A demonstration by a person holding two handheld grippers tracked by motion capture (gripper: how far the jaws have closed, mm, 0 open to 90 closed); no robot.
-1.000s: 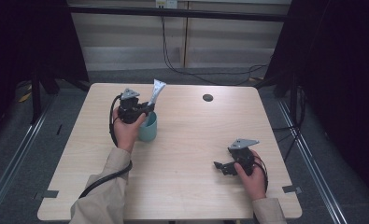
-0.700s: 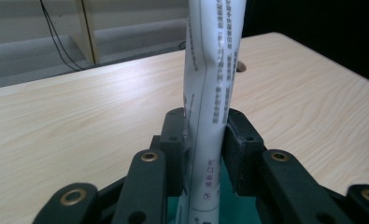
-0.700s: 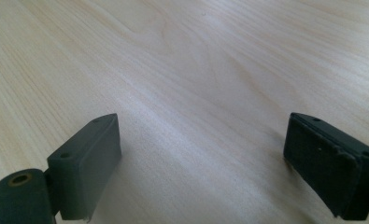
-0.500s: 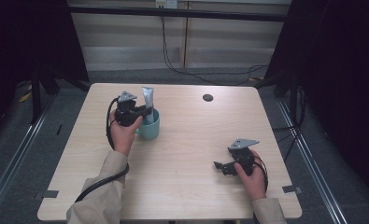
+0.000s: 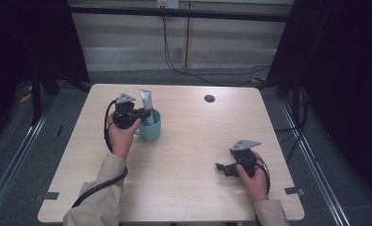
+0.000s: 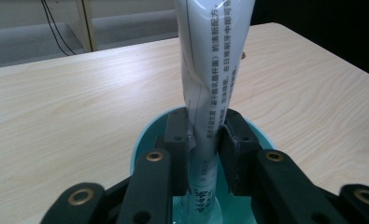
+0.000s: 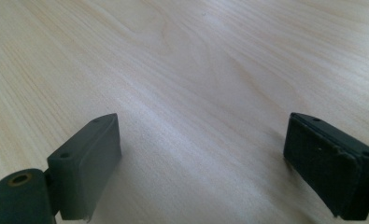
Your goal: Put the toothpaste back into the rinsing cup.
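Note:
A white toothpaste tube [image 5: 147, 105] [image 6: 215, 74] stands nearly upright with its lower end inside a teal mug [image 5: 150, 128] [image 6: 147, 135] on the table's left half. My left gripper [image 5: 145, 114] [image 6: 205, 154] is shut on the tube just above the mug's rim, both pads [image 6: 177, 144] pressing its sides. My right gripper [image 5: 222, 168] [image 7: 201, 163] rests low over the bare wood at the front right, open, with nothing between its jaws.
The light wooden table [image 5: 193, 141] has a small dark round hole [image 5: 209, 98] near its far edge. A black cable [image 5: 99, 188] trails from the left gripper along the sleeve. Dark curtains and a metal frame surround the table.
The tube, tilted to the right a second ago, has been swung upright and lowered into the mug by my left gripper. The right gripper has stayed put.

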